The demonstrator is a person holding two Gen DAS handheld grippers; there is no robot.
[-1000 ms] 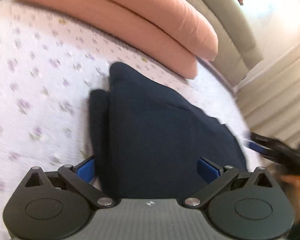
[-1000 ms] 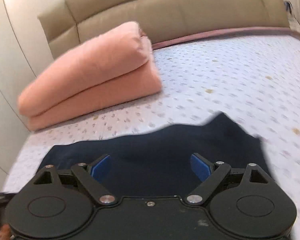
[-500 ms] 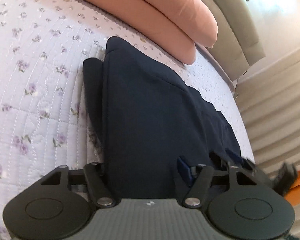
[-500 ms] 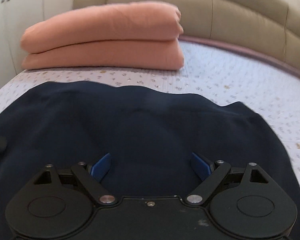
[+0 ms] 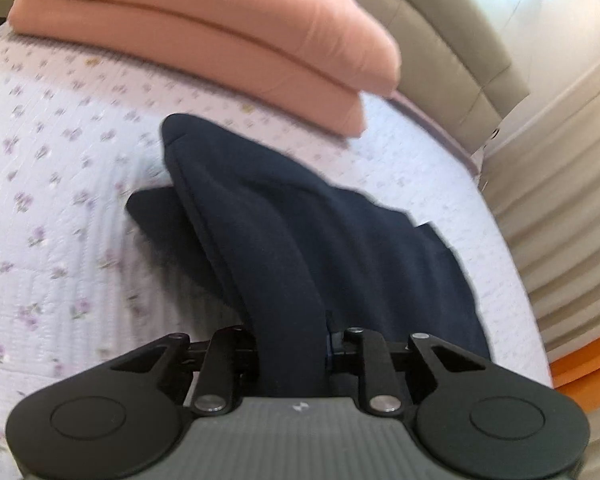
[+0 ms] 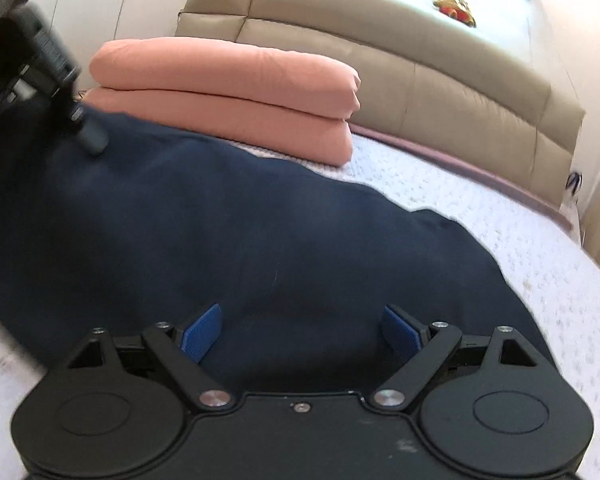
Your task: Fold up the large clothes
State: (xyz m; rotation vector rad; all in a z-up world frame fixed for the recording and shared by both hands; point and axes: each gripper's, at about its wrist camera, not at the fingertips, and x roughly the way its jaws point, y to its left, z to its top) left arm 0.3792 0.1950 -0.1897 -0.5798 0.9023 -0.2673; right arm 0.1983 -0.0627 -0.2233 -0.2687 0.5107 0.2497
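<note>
Navy garment [image 5: 312,232] lies on the floral quilted bedspread [image 5: 60,200], long axis running from the left gripper [image 5: 290,350] away toward the folded pink blanket [image 5: 220,20]. Plain dark fabric, one edge bunched and lifted. Left jaws closing, fabric pinched between them. Right gripper [image 6: 300,330] fingers spread wide over the cloth, gripping nothing. Bare bedspread on both sides; beige headboard [image 6: 420,72] behind.
</note>
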